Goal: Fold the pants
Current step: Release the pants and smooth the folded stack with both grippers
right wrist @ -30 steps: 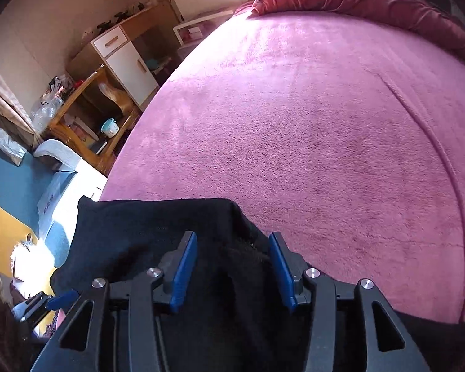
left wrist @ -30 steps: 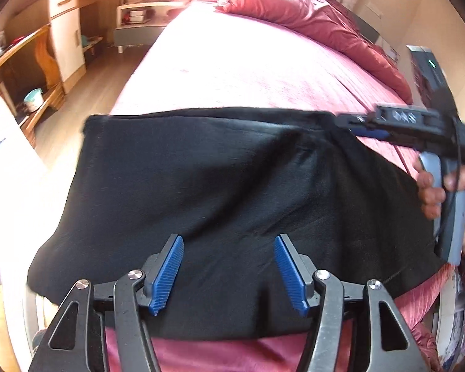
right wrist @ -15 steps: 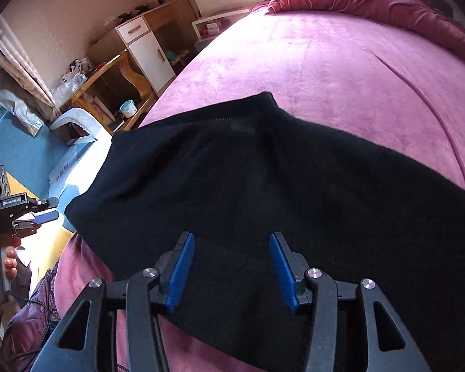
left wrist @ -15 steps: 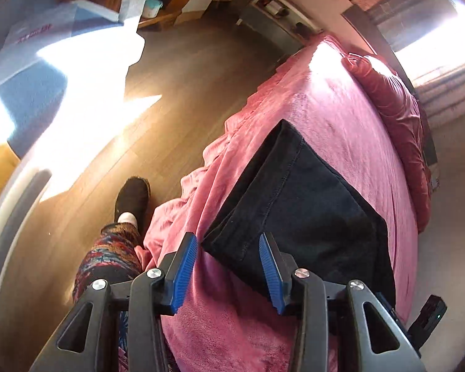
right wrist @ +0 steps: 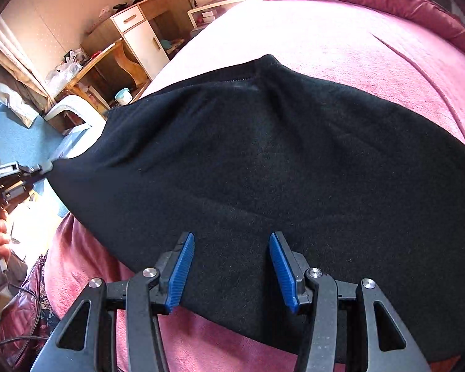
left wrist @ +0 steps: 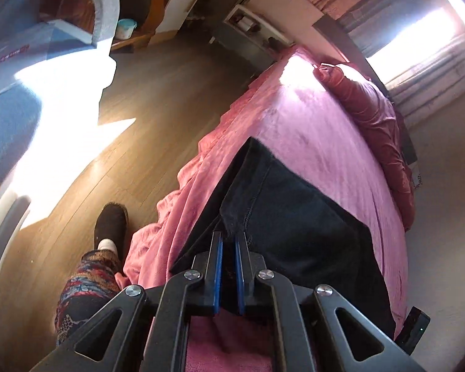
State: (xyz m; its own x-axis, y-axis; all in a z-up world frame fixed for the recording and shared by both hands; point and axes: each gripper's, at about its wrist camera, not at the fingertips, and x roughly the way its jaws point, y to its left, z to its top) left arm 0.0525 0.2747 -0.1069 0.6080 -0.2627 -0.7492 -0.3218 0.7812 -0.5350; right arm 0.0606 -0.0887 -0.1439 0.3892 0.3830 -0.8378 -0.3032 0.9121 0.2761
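Black pants [left wrist: 294,217] lie folded across the pink bed [left wrist: 310,124], reaching its near left edge. My left gripper [left wrist: 228,241] is shut on the pants' corner at that edge, with the dark cloth pinched between the blue pads. In the right wrist view the pants [right wrist: 263,161] fill the middle, and the left gripper [right wrist: 45,166] grips their left corner, pulling it to a point. My right gripper [right wrist: 231,237] hovers open over the near edge of the pants, its blue pads well apart and pressing on nothing.
A red quilt [left wrist: 378,130] is bunched at the bed's head. Left of the bed are wooden floor [left wrist: 158,117], the person's slippered foot [left wrist: 110,226] and patterned trouser leg. A wooden desk and white cabinet [right wrist: 139,40] stand along the far wall.
My left gripper swung from above the pants to their corner at the bed's edge and closed on it. The right gripper drew back, bringing more of the pants into view, and stayed open.
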